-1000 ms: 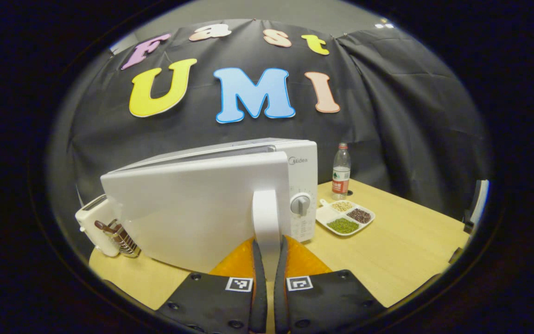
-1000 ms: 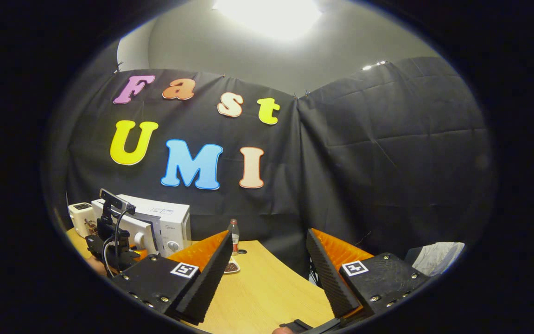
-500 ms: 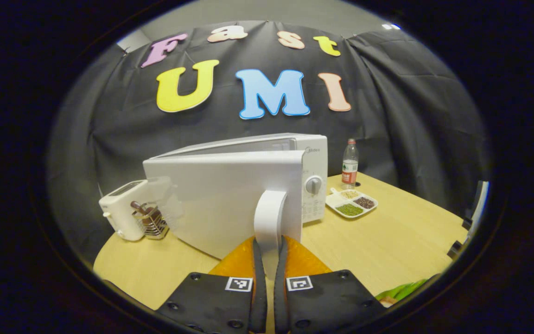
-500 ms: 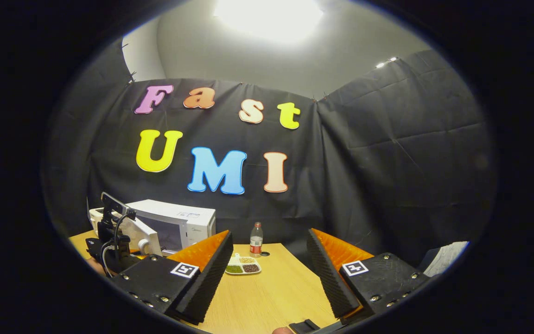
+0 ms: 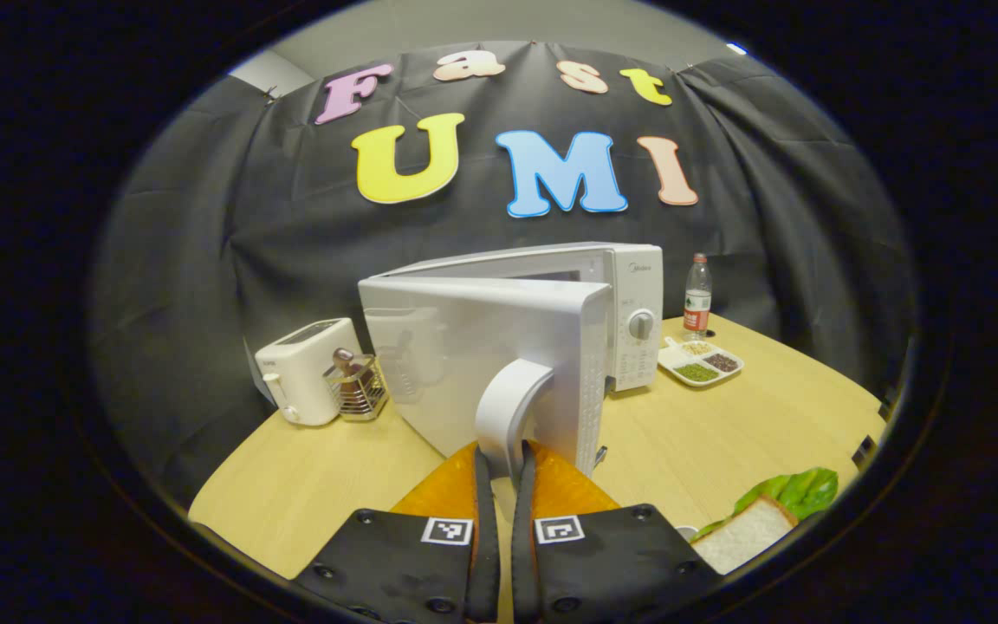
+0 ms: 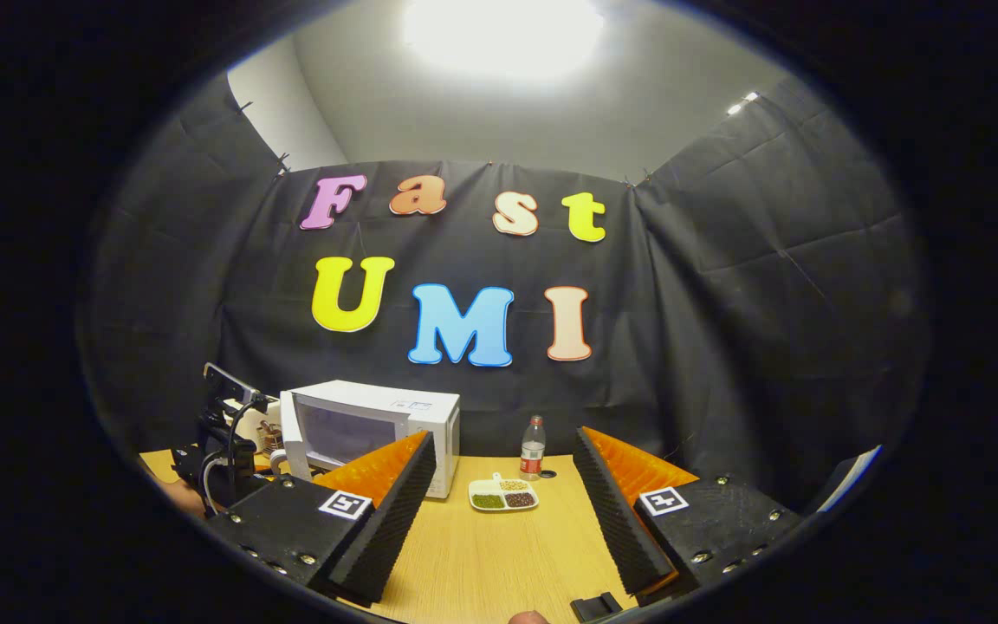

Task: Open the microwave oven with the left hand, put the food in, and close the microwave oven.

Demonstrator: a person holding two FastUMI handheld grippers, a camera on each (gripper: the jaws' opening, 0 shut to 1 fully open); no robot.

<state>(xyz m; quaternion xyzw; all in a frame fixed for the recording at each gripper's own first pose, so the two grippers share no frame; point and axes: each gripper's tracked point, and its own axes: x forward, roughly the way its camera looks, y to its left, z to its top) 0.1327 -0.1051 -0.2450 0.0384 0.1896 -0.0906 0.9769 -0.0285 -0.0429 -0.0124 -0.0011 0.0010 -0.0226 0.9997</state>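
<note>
A white microwave (image 5: 633, 295) stands on the wooden table (image 5: 707, 442) with its door (image 5: 464, 347) swung well open. My left gripper (image 5: 499, 461) is shut on the door's white handle (image 5: 508, 403), one finger on each side. A slice of bread with green lettuce (image 5: 759, 524) lies at the lower right of the left gripper view. In the right gripper view the microwave (image 6: 425, 416) sits at the left, with the other gripper (image 6: 222, 446) at its door. My right gripper (image 6: 503, 511) hangs open above the table, nothing between its fingers.
A white toaster (image 5: 304, 381) and a wire utensil rack (image 5: 359, 386) stand left of the door. Right of the microwave are a divided dish of beans (image 5: 700, 362) and a water bottle (image 5: 696, 296). A small black object (image 6: 599, 605) lies near the table's front edge.
The left gripper has pulled the handle and swung the door further open, bringing the bread and lettuce into view. The right gripper view has turned left, so the microwave sits nearer its centre.
</note>
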